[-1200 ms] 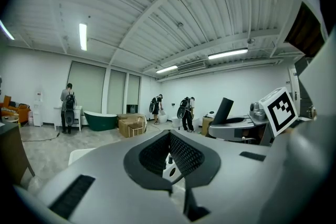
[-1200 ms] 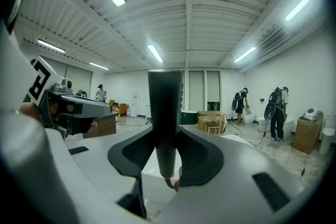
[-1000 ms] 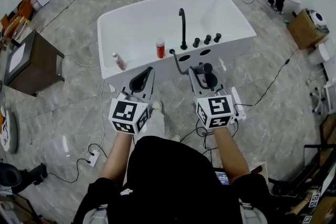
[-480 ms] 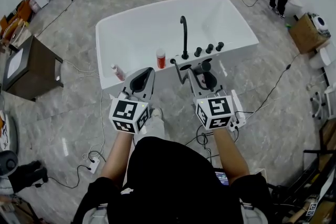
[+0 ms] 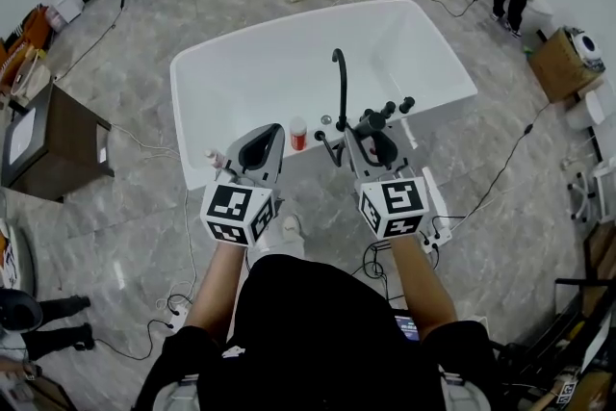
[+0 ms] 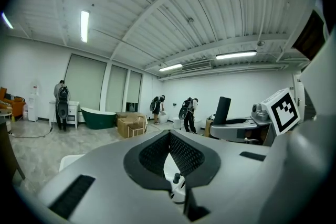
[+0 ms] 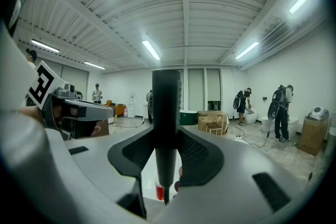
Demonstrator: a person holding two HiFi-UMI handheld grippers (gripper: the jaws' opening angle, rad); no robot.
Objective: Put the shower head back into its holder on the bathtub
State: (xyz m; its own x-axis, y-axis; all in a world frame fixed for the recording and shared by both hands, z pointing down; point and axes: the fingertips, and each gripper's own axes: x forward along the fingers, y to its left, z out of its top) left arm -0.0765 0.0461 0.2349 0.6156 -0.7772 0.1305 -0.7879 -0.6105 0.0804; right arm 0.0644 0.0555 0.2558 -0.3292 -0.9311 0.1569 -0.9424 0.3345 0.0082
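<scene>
Both grippers have come closer to the bathtub [image 5: 183, 87] since the earlier frame. Its near rim, before well ahead of the fingers, now lies just under their tips.

The right gripper [image 7: 166, 157] is closed on the shower head [image 7: 166, 107]: the dark wand stands upright between the two pads and rises above them. The left gripper [image 6: 169, 157] has its fingers moderately apart with nothing between them (a small white bottle [image 6: 177, 187] shows through the gap, but it stands beyond the tips).

I judge this to be the carrying step, since the shower head is in hand and not yet in its holder. The next move calls for bringing the wand over the socket on the tub's deck, near the black faucet [image 5: 339, 77] just ahead of the right fingers. Then it must go straight down before the pads let go.

The head view shows the deck, the knobs [image 5: 390, 109] and a red bottle [image 5: 297, 138] ahead of the gap between the two pairs of fingertips. The holder itself I cannot find there; perhaps the right gripper covers it. Only the right gripper view shows the pads pressing on the wand.
</scene>
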